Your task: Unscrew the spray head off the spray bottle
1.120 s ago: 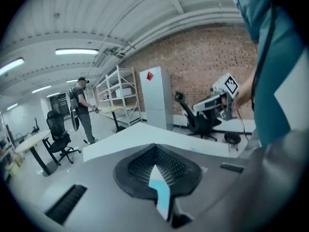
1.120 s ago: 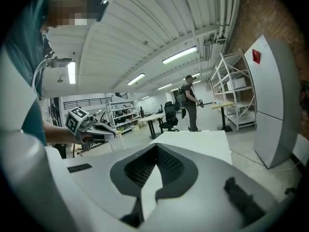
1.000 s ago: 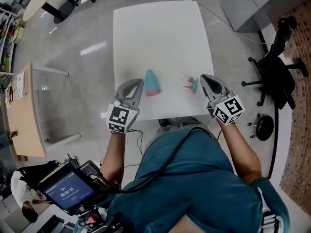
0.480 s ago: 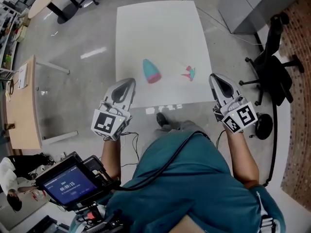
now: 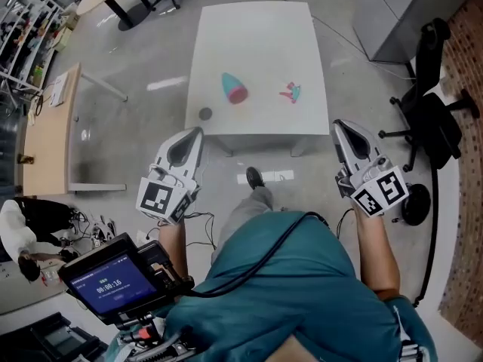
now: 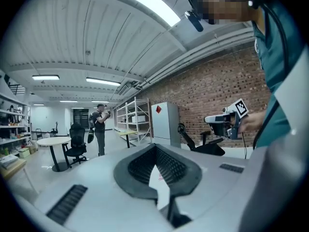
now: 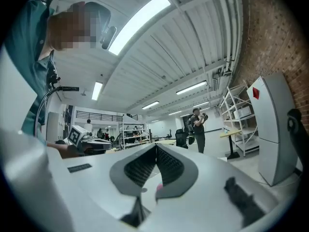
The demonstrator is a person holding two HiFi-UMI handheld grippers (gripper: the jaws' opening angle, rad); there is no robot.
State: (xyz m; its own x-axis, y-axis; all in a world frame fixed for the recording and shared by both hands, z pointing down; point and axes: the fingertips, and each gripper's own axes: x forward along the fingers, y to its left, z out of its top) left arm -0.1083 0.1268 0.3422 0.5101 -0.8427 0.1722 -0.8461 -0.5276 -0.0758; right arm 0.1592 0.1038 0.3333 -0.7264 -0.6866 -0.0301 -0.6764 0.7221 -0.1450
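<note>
The white square desk (image 5: 256, 44) stands out ahead of the person in the teal shirt (image 5: 302, 277). On it the teal spray bottle with a pink end (image 5: 235, 87) lies on its side near the middle. The small pink and teal spray head (image 5: 290, 92) lies apart from it, off toward the right gripper's side, so the two are already separate. A small dark round thing (image 5: 204, 114) sits near the desk's front edge, too small to identify. Both tools hang in the air on the near side of the desk, clear of it and touching nothing. The left gripper (image 5: 196, 132) has its jaws pressed together with nothing between them, and the right gripper (image 5: 339, 124) likewise has its jaws closed tight and empty. A black office chair (image 5: 434, 119) stands by the brick wall (image 5: 464, 225).
</note>
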